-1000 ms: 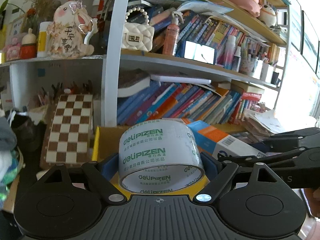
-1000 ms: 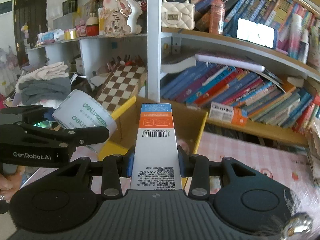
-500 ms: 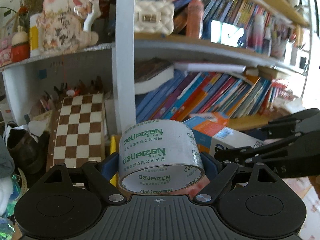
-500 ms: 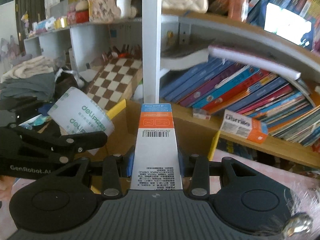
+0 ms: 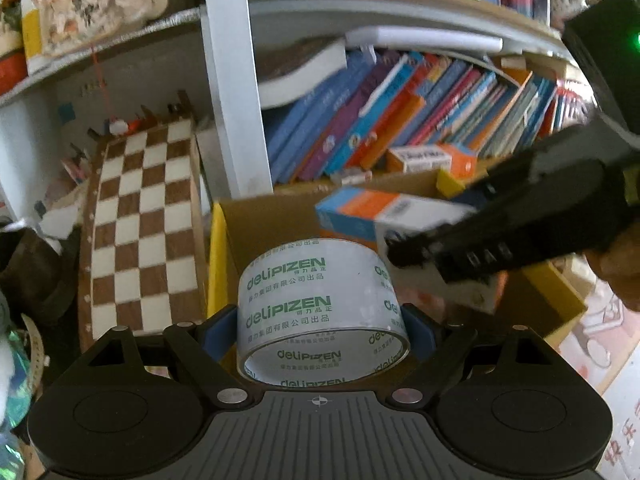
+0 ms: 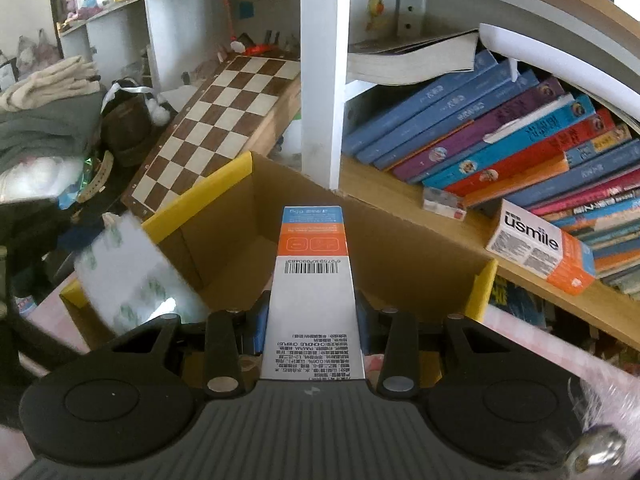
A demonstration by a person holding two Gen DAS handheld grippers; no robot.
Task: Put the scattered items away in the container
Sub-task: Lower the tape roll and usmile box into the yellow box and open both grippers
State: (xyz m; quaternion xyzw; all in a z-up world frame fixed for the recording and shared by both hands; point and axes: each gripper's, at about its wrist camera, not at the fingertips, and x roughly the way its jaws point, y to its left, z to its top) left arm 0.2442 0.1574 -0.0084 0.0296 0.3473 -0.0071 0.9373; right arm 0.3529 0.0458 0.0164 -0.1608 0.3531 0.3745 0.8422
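Observation:
My left gripper (image 5: 320,320) is shut on a roll of clear tape (image 5: 320,308) printed with green letters, held over the left part of an open cardboard box (image 5: 264,220) with yellow flaps. My right gripper (image 6: 312,312) is shut on a long white, orange and blue carton (image 6: 312,280), held over the same box (image 6: 400,240). The tape roll shows blurred at the left of the right wrist view (image 6: 128,272). The carton (image 5: 380,208) and the right gripper's black body show at the right of the left wrist view.
A chessboard (image 6: 224,120) leans against the shelf left of the box. A white shelf post (image 6: 320,80) stands right behind it. Slanted books (image 6: 500,140) and a usmile carton (image 6: 540,248) fill the shelf at right. Clothes (image 6: 40,120) lie far left.
Both grippers have moved forward and down towards the box and closer together. The box opening now lies right below both held items.

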